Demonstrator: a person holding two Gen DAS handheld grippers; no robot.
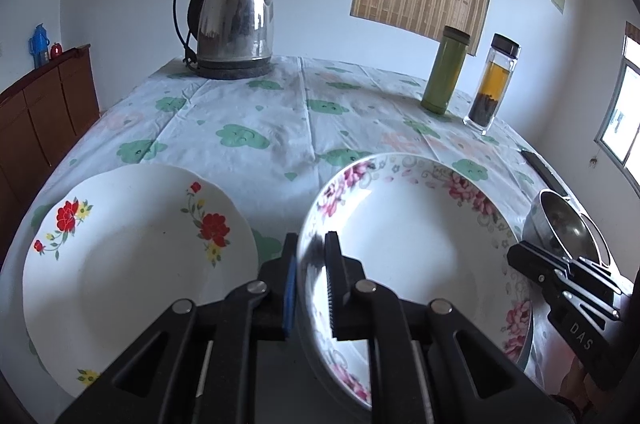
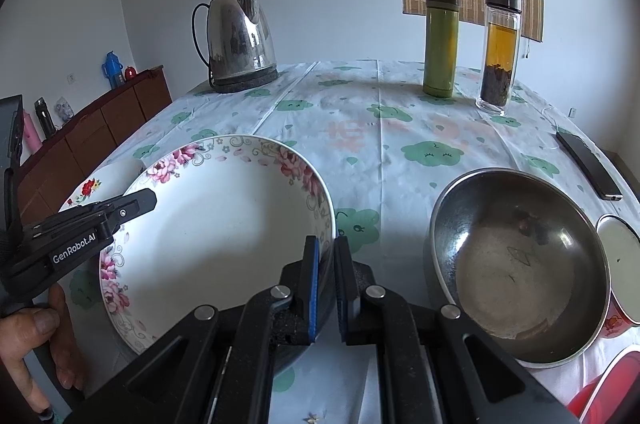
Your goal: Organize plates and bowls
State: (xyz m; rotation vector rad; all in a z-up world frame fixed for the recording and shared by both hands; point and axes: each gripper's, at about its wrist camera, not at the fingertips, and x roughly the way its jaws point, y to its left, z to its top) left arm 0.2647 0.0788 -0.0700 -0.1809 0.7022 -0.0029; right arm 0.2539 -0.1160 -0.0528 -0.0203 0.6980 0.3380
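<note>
A white plate with pink flowers [image 1: 416,236] [image 2: 216,224] is held at both sides. My left gripper [image 1: 312,264] is shut on its left rim, and my right gripper [image 2: 326,264] is shut on its right rim. The left gripper also shows at the plate's left in the right wrist view [image 2: 120,208]. A white plate with red flowers [image 1: 132,264] [image 2: 100,184] lies on the table to the left. A steel bowl [image 2: 516,264] [image 1: 568,224] sits to the right.
A steel kettle [image 1: 236,20] stands at the back left, a green flask [image 1: 444,72] and a glass tea bottle [image 1: 492,84] at the back right. A phone [image 2: 588,160] lies near the right edge. A red-patterned cup [image 2: 618,276] stands right of the steel bowl. A brown cabinet [image 1: 36,120] stands left.
</note>
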